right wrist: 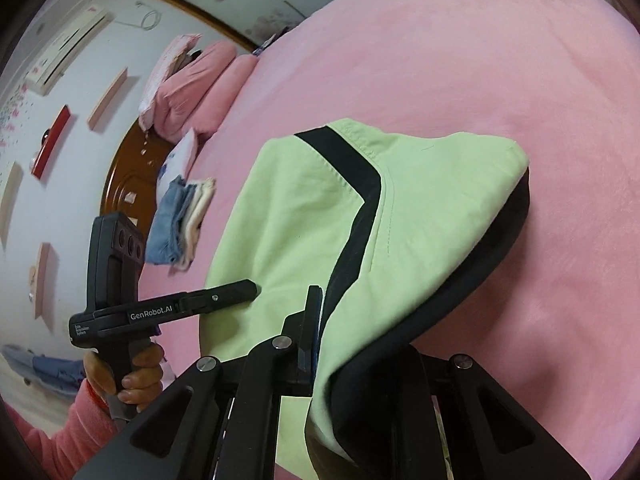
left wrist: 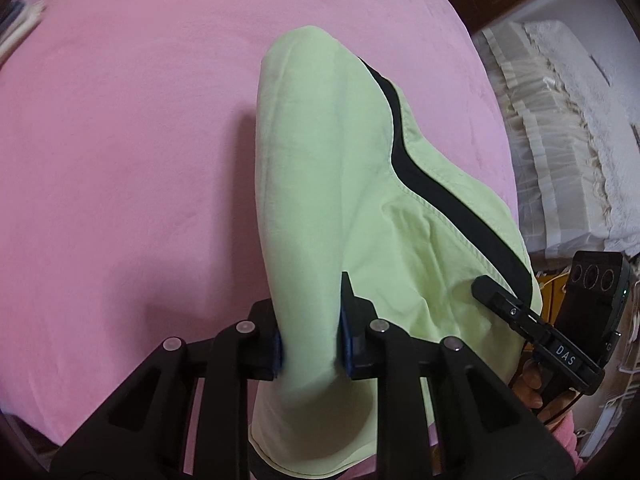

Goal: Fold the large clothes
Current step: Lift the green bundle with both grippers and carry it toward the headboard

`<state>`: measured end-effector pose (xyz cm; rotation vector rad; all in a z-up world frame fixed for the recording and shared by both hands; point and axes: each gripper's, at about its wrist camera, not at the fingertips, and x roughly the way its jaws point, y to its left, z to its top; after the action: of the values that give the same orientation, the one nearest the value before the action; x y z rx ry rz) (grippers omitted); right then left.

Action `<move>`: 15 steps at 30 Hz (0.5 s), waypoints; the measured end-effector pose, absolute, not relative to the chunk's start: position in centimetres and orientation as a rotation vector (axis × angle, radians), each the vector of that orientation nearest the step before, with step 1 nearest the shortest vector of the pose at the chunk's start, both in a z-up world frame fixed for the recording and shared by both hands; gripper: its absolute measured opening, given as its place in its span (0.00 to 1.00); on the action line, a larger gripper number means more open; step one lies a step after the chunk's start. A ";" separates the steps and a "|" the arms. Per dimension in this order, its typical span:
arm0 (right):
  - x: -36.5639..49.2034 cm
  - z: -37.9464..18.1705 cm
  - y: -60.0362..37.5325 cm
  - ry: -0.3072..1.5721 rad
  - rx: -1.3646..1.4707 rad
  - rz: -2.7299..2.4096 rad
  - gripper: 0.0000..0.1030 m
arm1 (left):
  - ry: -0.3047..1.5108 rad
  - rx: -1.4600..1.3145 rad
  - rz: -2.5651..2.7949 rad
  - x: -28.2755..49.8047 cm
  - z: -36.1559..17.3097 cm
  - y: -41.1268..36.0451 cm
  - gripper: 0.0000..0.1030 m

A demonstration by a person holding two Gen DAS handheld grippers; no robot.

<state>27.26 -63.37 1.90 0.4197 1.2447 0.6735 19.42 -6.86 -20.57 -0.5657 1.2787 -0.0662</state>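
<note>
A light green garment [left wrist: 332, 184] with a black stripe [left wrist: 436, 188] is lifted off the pink bed [left wrist: 120, 140]. My left gripper [left wrist: 310, 344] is shut on a bunched fold of it, which hangs below the jaws. My right gripper [right wrist: 352, 344] is shut on the other edge of the garment [right wrist: 304, 216], where black fabric [right wrist: 460, 304] drapes over the right finger and hides it. The right gripper also shows at the right of the left wrist view [left wrist: 500, 298]. The left gripper shows at the left of the right wrist view [right wrist: 224, 298]. The cloth spans between both grippers.
A stack of folded clothes [right wrist: 180, 220] lies near the pink pillows [right wrist: 192, 84] at the head of the bed, by a brown headboard [right wrist: 120, 188]. White lace-covered bedding [left wrist: 560, 128] lies off the bed's right side. The pink bed sheet [right wrist: 440, 60] stretches beyond the garment.
</note>
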 end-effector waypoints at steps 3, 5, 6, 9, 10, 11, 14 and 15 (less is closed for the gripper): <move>27.1 2.2 -63.6 1.242 0.424 0.704 0.11 | 1.260 -0.601 -0.038 15.7 -18.3 -4.4 0.18; 26.9 2.6 -62.9 1.245 0.406 0.721 0.11 | 1.252 -0.597 -0.027 13.8 -16.6 -2.7 0.18; 26.7 2.9 -62.3 1.243 0.390 0.729 0.11 | 1.246 -0.593 -0.024 13.0 -15.6 -1.7 0.18; 26.6 3.2 -61.0 1.219 0.371 0.772 0.11 | 1.219 -0.574 -0.006 10.6 -12.3 2.5 0.18; 26.2 3.9 -59.6 1.209 0.361 0.790 0.11 | 1.207 -0.570 0.002 10.1 -11.1 4.1 0.18; 25.9 4.5 -57.8 1.196 0.345 0.806 0.11 | 1.191 -0.565 0.014 9.6 -10.0 6.2 0.18; 25.2 5.9 -51.9 1.155 0.324 0.859 0.11 | 1.138 -0.536 0.058 9.0 -6.2 13.3 0.18; 24.5 6.4 -49.4 1.144 0.330 0.875 0.11 | 1.119 -0.518 0.070 8.9 -5.1 15.6 0.18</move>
<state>24.51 -49.43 6.39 0.3297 1.1436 0.8752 8.89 15.65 -5.12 -0.5184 1.1187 0.0701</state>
